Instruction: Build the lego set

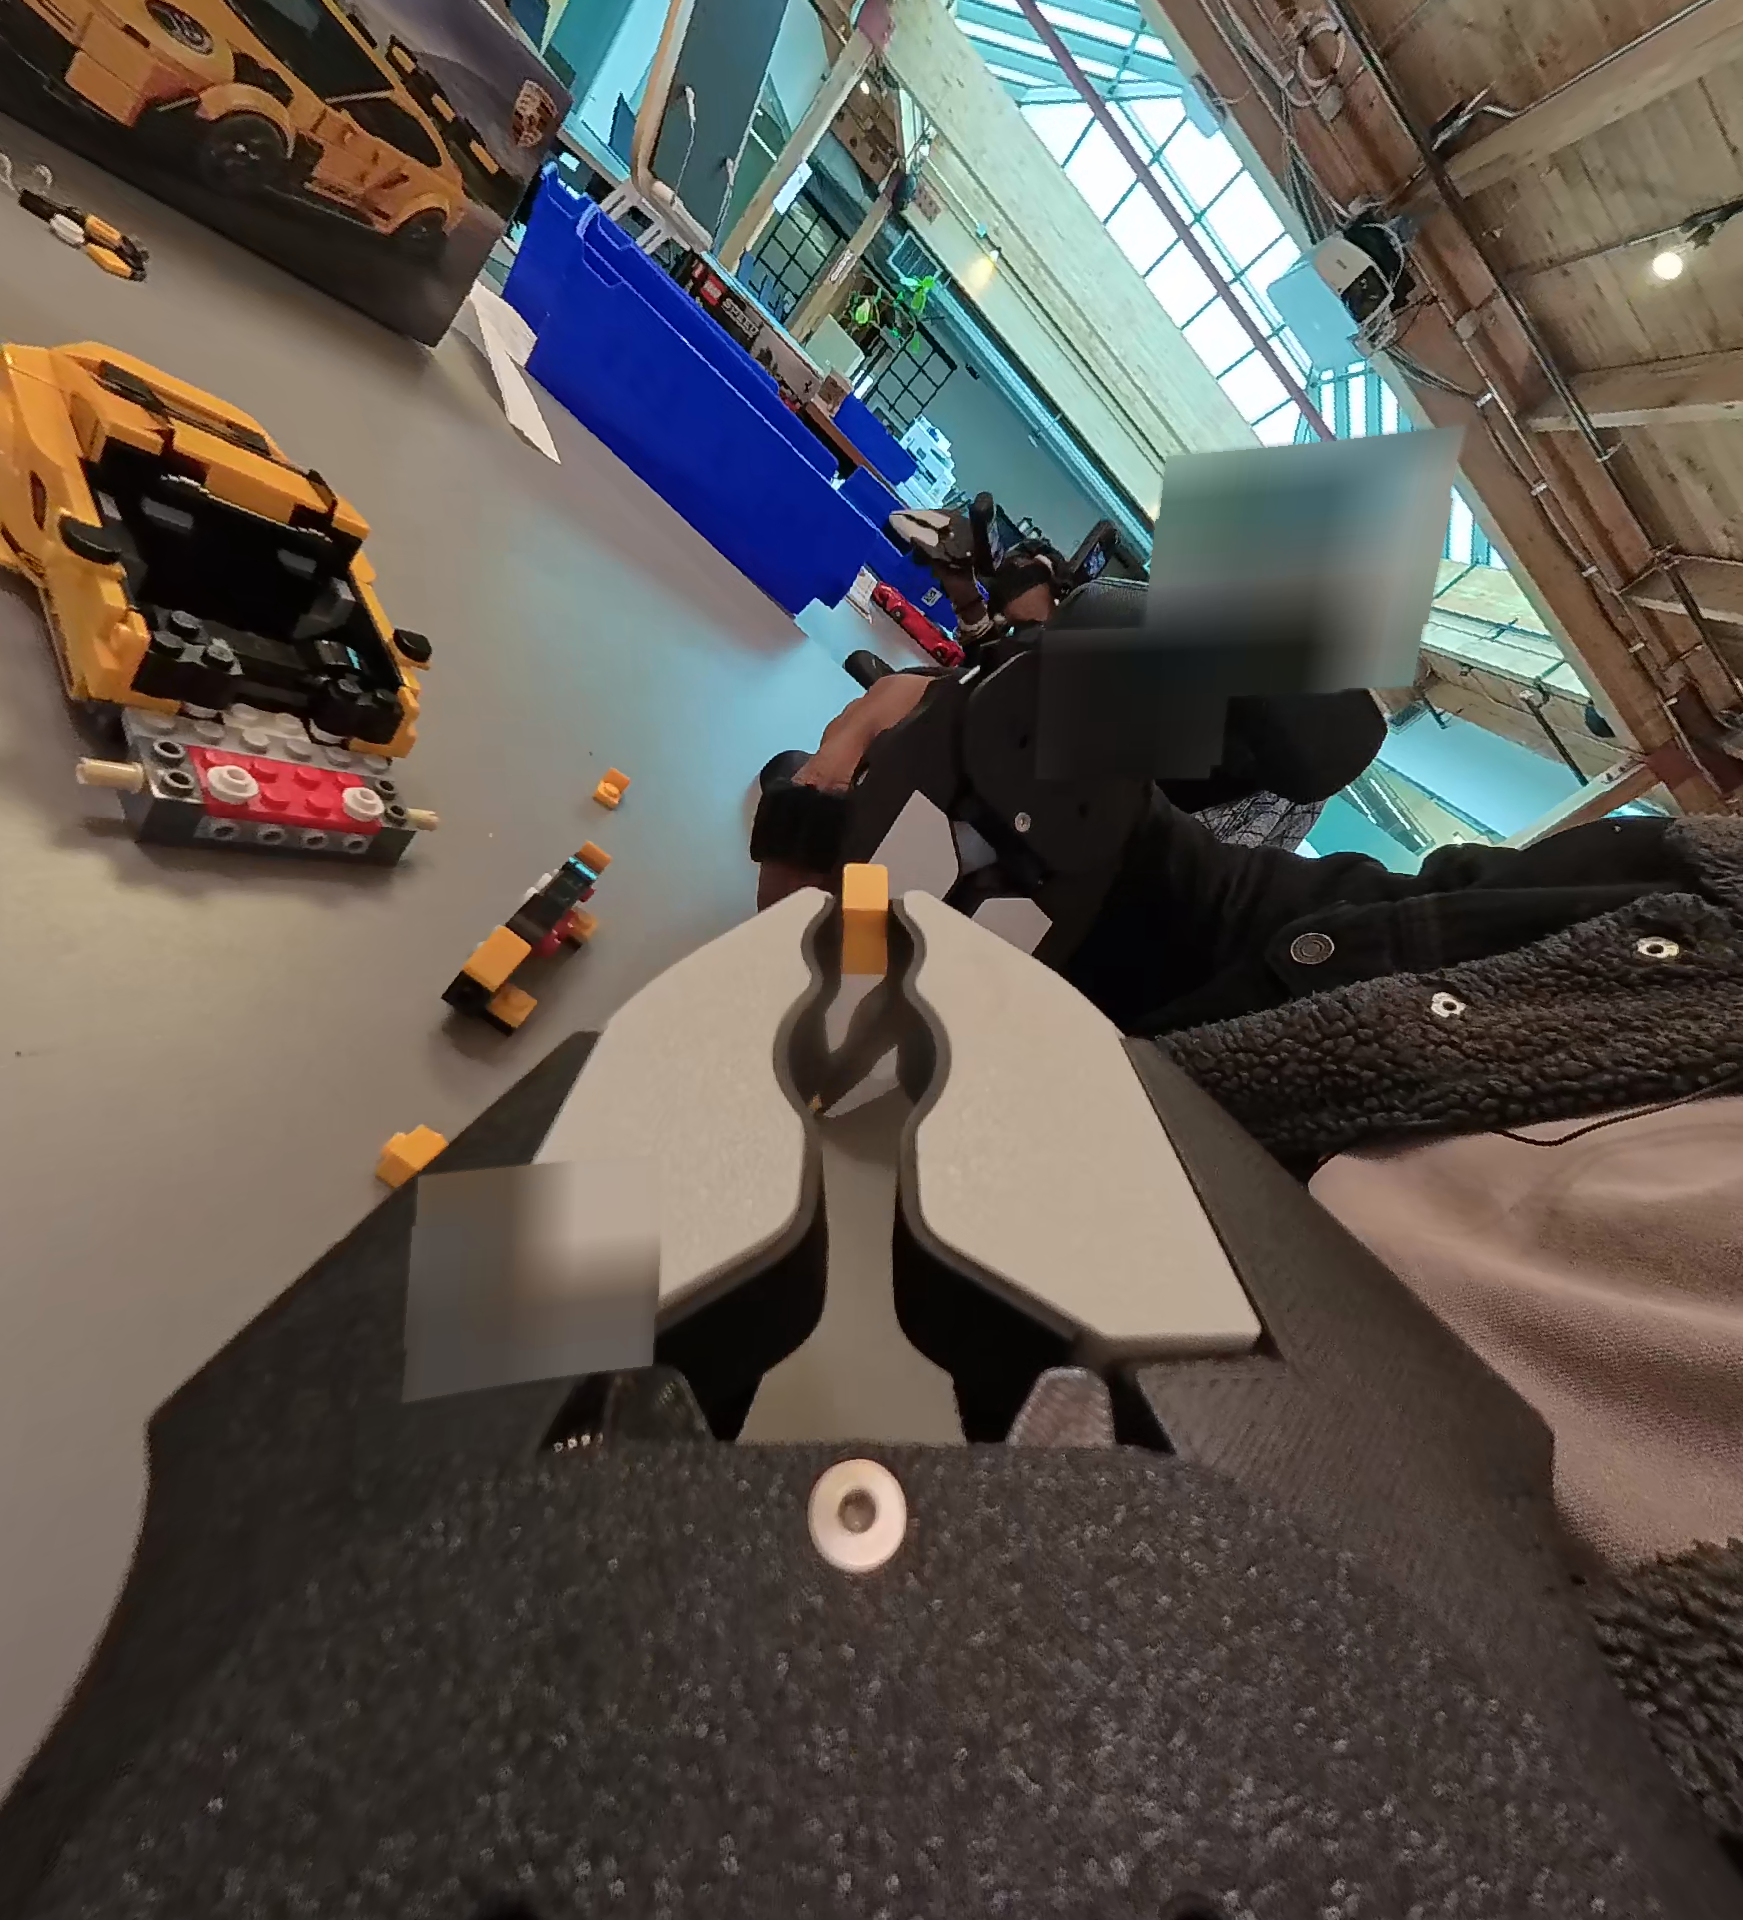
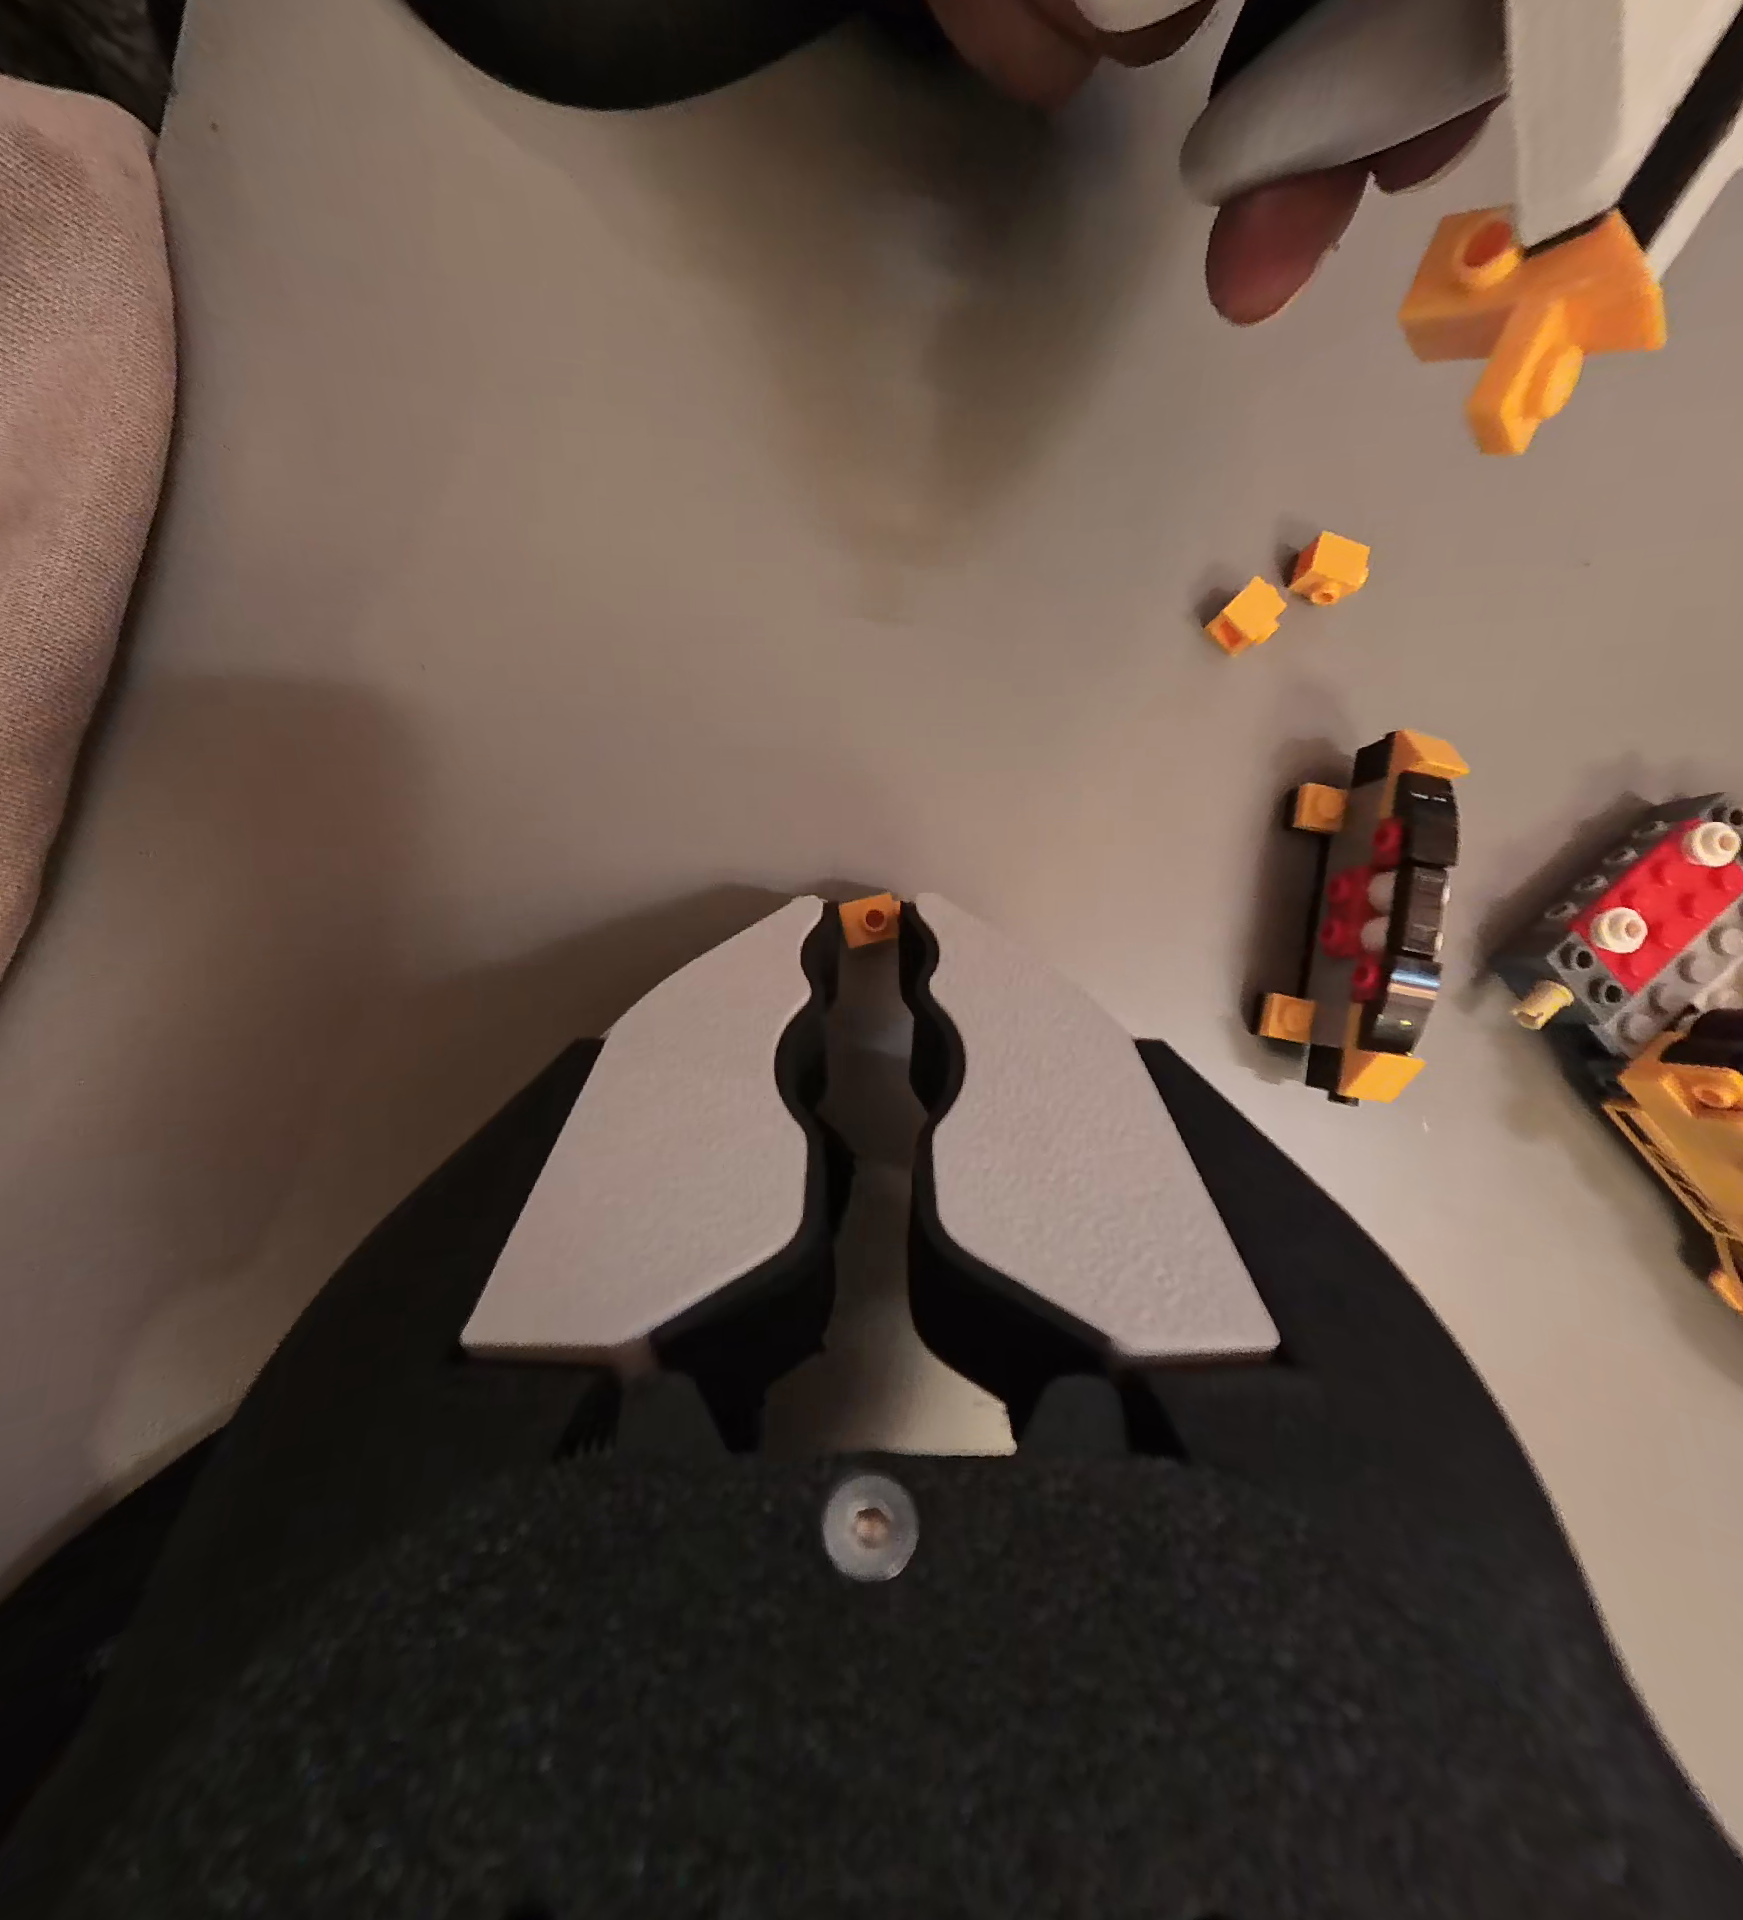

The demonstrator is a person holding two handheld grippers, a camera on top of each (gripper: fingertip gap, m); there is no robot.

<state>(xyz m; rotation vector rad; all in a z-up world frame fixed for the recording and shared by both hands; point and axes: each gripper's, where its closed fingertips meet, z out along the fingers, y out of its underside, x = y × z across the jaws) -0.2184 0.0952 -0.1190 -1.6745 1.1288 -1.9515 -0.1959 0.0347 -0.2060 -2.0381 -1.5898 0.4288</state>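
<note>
My left gripper (image 1: pixel 865 904) is shut on a small orange piece (image 1: pixel 865 920), held up above the grey table (image 1: pixel 275 1195). In the right wrist view it shows at the top right (image 2: pixel 1573 223), gripping an orange brick-and-plate piece (image 2: pixel 1532 312). My right gripper (image 2: pixel 869 909) is shut on a tiny orange brick (image 2: pixel 869 922) low over the table (image 2: pixel 534 520). The part-built orange and black car (image 1: pixel 192 582) with its red and grey chassis end lies at the left, and at the right edge of the right wrist view (image 2: pixel 1729 1039). A small black, orange and red sub-assembly (image 1: pixel 534 935) (image 2: pixel 1366 920) lies near it.
Loose orange bricks (image 1: pixel 612 787) (image 1: pixel 410 1153) (image 2: pixel 1246 615) (image 2: pixel 1329 566) lie on the table. The set's box (image 1: pixel 254 135) and blue bins (image 1: pixel 701 416) stand at the far side. A person in a dark jacket (image 1: pixel 1106 831) sits across the table. A hand (image 2: pixel 1272 239) is behind the left gripper. The gap from one gripper's tips to the other's is roughly 11 centimetres.
</note>
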